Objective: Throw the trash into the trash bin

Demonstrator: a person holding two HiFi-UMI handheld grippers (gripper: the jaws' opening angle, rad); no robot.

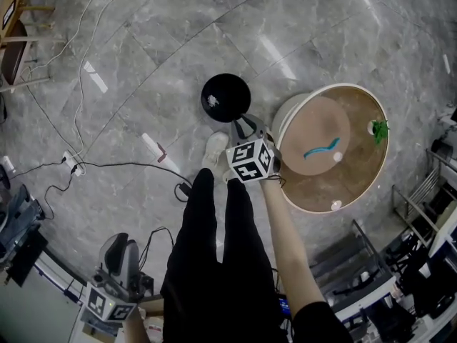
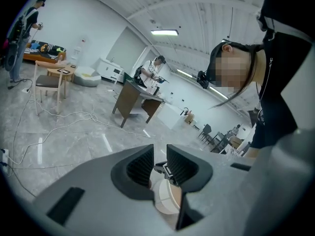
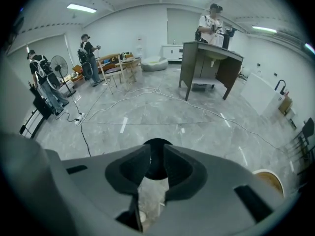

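In the head view the black trash bin [image 1: 226,97] stands on the grey floor, with a small white scrap [image 1: 213,101] lying inside it. My right gripper [image 1: 245,124] points down beside the bin's near right rim. In the right gripper view its jaws [image 3: 157,154] stand apart with nothing between them, and the bin [image 3: 157,172] shows through the gap. My left gripper [image 1: 121,247] hangs low at the bottom left, far from the bin. Its jaws [image 2: 153,154] are slightly apart and empty. On the round table [image 1: 364,184] lie a blue curved piece [image 1: 321,148] and a green piece [image 1: 379,128].
My legs in black trousers [image 1: 214,256] and a white shoe [image 1: 214,148] are just below the bin. Cables and a power strip [image 1: 71,164] run over the floor at left. Racks of equipment [image 1: 421,263] crowd the right edge. A brown desk [image 3: 209,65] and several people stand farther off.
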